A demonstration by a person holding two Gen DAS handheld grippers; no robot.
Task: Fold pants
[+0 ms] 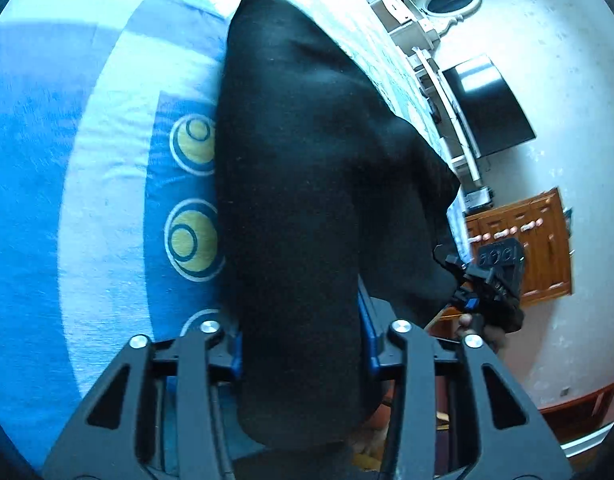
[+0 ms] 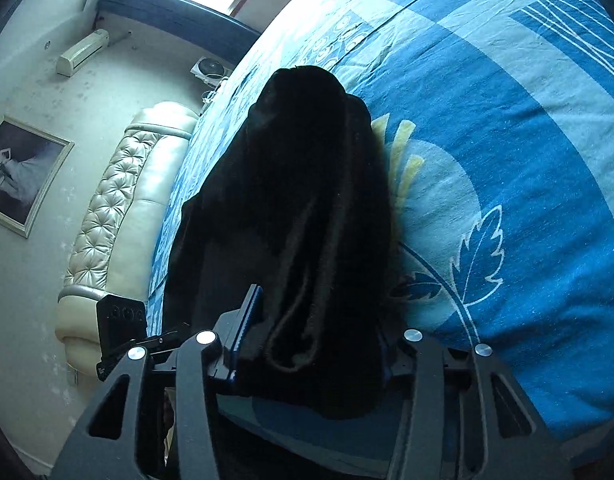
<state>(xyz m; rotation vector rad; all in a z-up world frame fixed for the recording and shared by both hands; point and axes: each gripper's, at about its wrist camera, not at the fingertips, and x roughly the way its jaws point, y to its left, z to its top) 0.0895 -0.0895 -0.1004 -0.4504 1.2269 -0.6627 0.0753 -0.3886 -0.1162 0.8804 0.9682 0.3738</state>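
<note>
The black pants [image 1: 307, 184] hang stretched between both grippers above the blue patterned bedspread [image 1: 107, 200]. My left gripper [image 1: 303, 348] is shut on one end of the pants; the cloth bunches thick between its jaws. My right gripper shows in the left wrist view [image 1: 491, 284], off to the right, holding the other end. In the right wrist view the pants [image 2: 299, 208] run away from my right gripper [image 2: 315, 344], which is shut on a folded edge with a seam. The left gripper [image 2: 123, 328] shows at the lower left.
The bedspread [image 2: 507, 160] fills the right wrist view. A cream tufted headboard [image 2: 119, 208] and a framed picture [image 2: 19, 176] are to the left. A dark TV [image 1: 491, 104] and wooden cabinet [image 1: 527, 240] stand past the bed's edge.
</note>
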